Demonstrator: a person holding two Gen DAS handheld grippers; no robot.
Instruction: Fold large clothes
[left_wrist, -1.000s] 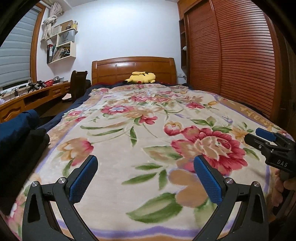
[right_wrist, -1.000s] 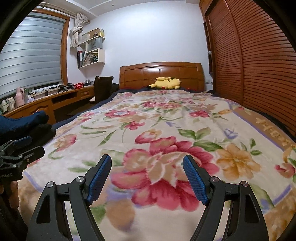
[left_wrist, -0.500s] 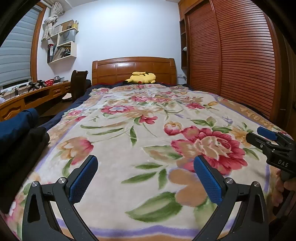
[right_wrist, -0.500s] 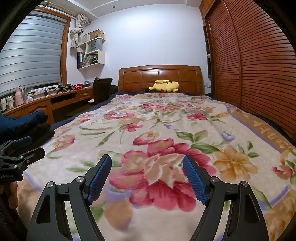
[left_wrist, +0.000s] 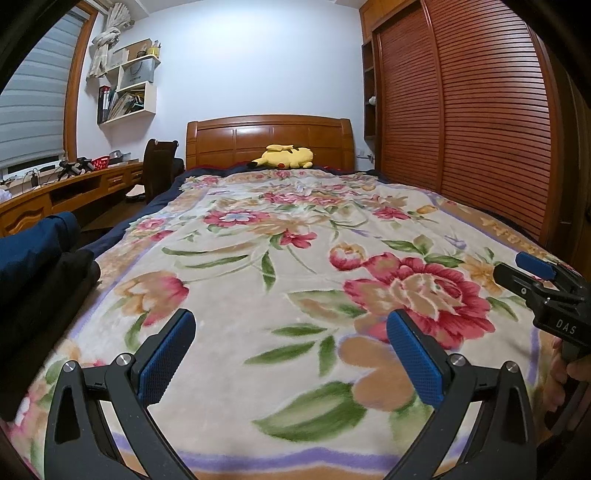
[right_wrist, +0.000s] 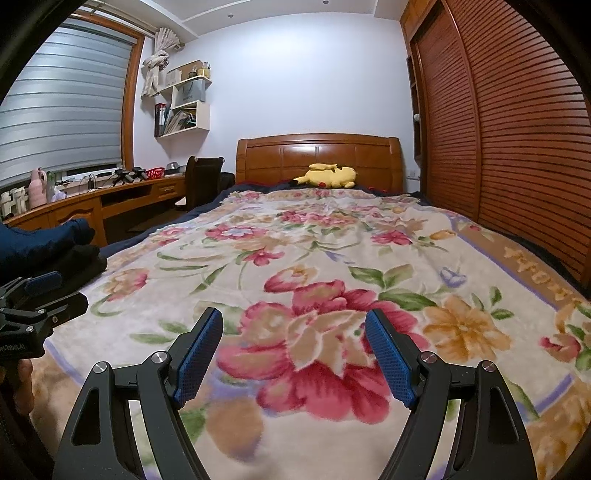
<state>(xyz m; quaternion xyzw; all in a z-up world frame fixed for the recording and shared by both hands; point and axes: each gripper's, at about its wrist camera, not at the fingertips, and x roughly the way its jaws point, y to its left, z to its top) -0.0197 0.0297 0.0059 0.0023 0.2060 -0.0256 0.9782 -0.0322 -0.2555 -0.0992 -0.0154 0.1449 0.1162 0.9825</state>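
Dark folded clothes (left_wrist: 40, 273), navy over black, piled at the left edge of the bed, on the floral blanket (left_wrist: 288, 258) spread flat across it. Left hand-held gripper (left_wrist: 288, 354) released, blue pads wide apart above the blanket, nothing between. Right hand-held gripper (right_wrist: 293, 350) likewise released and empty. Yellow plush toy (right_wrist: 328, 175) against the wooden headboard (right_wrist: 317, 155). Louvred wardrobe doors (left_wrist: 480, 110) along the right.

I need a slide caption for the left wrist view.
Open left gripper above a floral blanket; dark folded clothes beside it.
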